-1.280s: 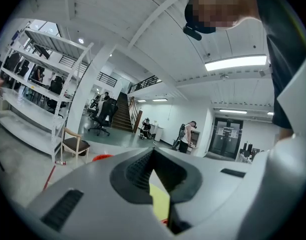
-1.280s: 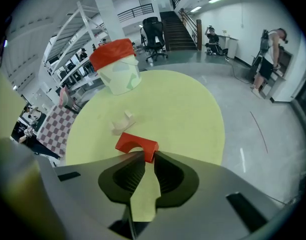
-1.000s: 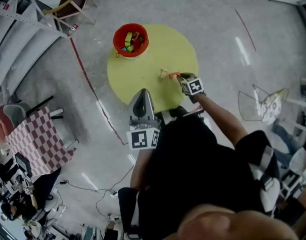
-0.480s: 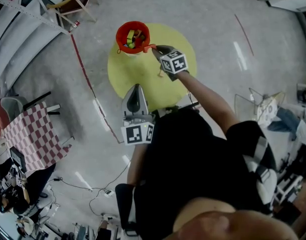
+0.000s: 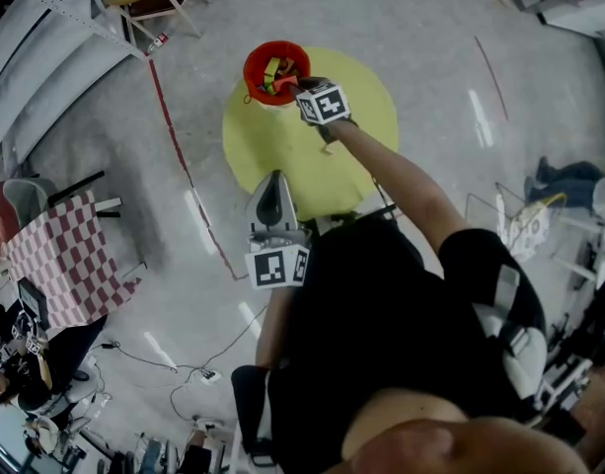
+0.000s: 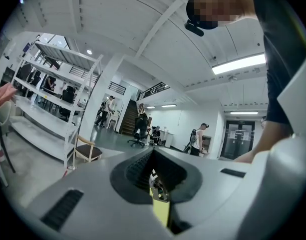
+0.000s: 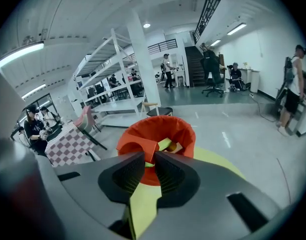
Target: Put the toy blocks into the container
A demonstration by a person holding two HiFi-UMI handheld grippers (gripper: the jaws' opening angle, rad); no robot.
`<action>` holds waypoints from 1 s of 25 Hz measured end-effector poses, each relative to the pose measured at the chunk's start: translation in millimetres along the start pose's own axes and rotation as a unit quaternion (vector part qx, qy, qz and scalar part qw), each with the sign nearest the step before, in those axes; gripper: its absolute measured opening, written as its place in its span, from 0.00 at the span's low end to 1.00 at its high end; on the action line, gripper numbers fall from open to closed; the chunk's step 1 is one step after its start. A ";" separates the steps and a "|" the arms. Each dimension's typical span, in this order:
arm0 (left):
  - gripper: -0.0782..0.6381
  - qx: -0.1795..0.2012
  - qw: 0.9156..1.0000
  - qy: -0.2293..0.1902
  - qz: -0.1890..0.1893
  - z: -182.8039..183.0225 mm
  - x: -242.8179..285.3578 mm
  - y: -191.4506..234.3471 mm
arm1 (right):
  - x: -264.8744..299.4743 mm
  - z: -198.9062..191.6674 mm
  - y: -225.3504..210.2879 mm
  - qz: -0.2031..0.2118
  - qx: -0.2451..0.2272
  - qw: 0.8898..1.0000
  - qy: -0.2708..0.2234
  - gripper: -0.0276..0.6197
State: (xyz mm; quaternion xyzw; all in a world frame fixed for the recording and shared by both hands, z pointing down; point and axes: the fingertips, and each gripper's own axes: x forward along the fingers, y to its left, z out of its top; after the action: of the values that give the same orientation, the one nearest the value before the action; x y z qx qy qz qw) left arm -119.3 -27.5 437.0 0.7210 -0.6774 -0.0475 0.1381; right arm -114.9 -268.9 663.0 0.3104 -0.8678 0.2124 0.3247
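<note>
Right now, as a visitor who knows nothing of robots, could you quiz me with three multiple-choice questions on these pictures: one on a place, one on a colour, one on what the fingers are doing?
1. Where does the bucket stand?
A) on the round yellow surface
B) on a checkered cloth
C) on a shelf

2. What colour is the block in the right gripper?
A) blue
B) orange
C) white

3. What does the left gripper hold between its fingers?
A) a block
B) the bucket's rim
C) nothing

Answers:
1 A: the head view shows the bucket near the surface's far edge.
2 B: the gripped arch-shaped block is orange.
3 C: its fingers meet with nothing between them.
</note>
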 end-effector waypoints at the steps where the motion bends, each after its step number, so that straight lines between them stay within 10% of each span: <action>1: 0.09 -0.002 1.000 0.001 0.001 -0.9 -0.4 0.7 | 3.8 -2.7 -2.0 -0.006 -0.002 1.000 0.005 0.13; 16: 0.09 -0.011 1.000 -0.001 -0.009 -3.4 9.8 -2.5 | -82.0 -36.9 2.7 0.036 0.016 0.994 -0.106 0.13; 25: 0.09 -0.006 1.000 0.015 -0.025 -15.4 19.3 -10.6 | -94.1 -143.1 -9.4 0.035 0.027 0.998 -0.044 0.04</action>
State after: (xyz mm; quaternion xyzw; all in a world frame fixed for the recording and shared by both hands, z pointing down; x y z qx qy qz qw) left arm -103.7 -44.0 451.2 0.7376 -0.6565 -0.0446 0.1511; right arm 9.3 -156.3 699.1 0.2979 -0.8855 0.2333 0.2696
